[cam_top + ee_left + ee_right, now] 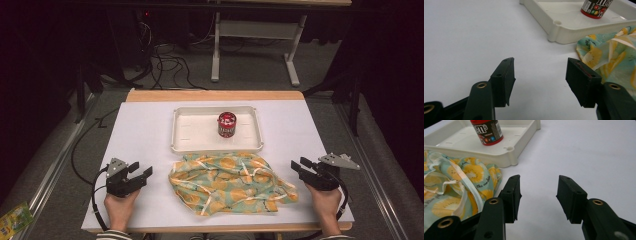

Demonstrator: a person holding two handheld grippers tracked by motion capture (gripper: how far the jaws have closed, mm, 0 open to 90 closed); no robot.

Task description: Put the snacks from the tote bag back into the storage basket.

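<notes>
overhead camera, low gripper cameras share tray [216, 146].

can [227, 124] in tray [185, 135], cloth [230, 182] in front (touching)

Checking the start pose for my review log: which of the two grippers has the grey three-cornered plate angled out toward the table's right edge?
The right gripper: its grey plate juts toward the right edge. The left gripper carries its plate over its body.

Teal, yellow-fruit-print cloth [231, 182]; white tray [182, 135]; red-brown jar [227, 124].
</notes>
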